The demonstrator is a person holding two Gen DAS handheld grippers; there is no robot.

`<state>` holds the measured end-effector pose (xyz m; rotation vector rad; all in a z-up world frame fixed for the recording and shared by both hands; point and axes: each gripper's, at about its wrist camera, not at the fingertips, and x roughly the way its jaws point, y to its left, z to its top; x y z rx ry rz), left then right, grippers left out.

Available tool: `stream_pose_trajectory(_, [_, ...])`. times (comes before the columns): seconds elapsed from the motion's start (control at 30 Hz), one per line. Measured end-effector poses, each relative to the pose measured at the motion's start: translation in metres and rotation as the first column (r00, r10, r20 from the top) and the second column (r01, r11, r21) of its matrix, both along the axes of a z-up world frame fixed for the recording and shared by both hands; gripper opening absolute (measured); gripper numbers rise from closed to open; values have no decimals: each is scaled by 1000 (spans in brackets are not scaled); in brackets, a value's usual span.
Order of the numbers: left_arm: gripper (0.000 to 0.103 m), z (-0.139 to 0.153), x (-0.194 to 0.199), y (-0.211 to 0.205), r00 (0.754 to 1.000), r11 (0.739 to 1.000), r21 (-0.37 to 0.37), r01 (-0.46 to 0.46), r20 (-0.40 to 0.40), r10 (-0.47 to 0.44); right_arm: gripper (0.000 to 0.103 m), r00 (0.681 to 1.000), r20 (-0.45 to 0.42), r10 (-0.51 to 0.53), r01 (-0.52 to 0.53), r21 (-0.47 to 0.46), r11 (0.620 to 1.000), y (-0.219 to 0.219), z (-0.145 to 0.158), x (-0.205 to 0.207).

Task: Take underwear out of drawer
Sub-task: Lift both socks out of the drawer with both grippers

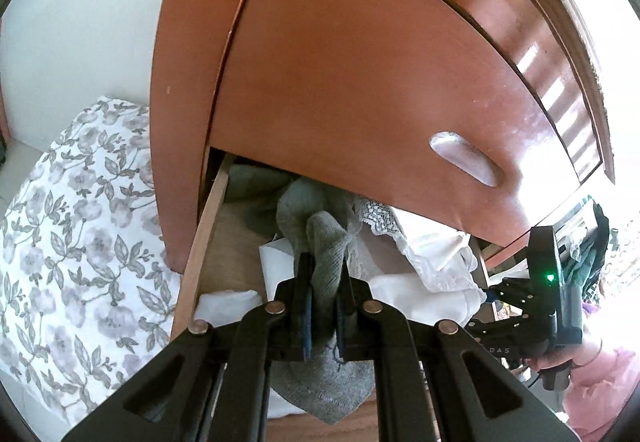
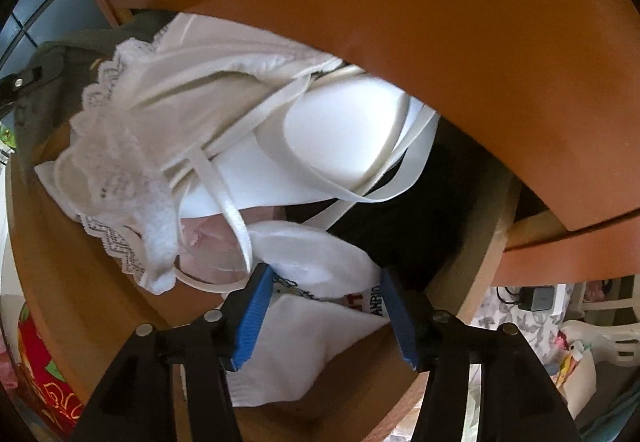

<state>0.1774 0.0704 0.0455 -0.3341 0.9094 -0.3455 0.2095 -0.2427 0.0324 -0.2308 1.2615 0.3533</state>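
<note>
Reddish-brown wooden drawer (image 1: 208, 242) stands pulled out, heaped with white lacy underwear (image 2: 132, 162). Left gripper (image 1: 322, 306) jaws pinch a grey knit garment (image 1: 320, 242) above it; right gripper (image 2: 324, 306) jaws gape, empty, over white cloth.

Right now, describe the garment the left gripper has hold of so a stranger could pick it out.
Find the open wooden drawer under the reddish-brown drawer front. Over its pile of clothes, the left gripper is shut on a grey knit garment, drawn up in a bunched fold. Its neighbours are white and lace-trimmed; this one alone is plain grey ribbed fabric.
</note>
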Motion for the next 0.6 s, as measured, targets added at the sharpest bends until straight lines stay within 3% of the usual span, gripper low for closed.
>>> stream_pose_trajectory(0.2, [9, -2, -3, 0, 1000, 1000, -11, -3, -12, 3, 57, 999, -29, 20, -21, -23, 1000, 7, -9, 3])
stream_pose_trajectory(0.27, [9, -4, -5, 0, 1000, 1000, -10, -4, -18, 4, 32, 1000, -25, 10, -11, -27, 1000, 7, -8, 2])
stream_pose_trajectory(0.37, [9, -4, -8, 0, 1000, 1000, -11, -7, -25, 6, 19, 1000, -6, -6, 6, -6, 1000, 5, 0, -4])
stream_pose_trajectory(0.6, [9, 0, -19, 0, 999, 1000, -19, -20, -26, 20, 13, 997, 58, -43, 40, 62, 997, 0, 27, -32])
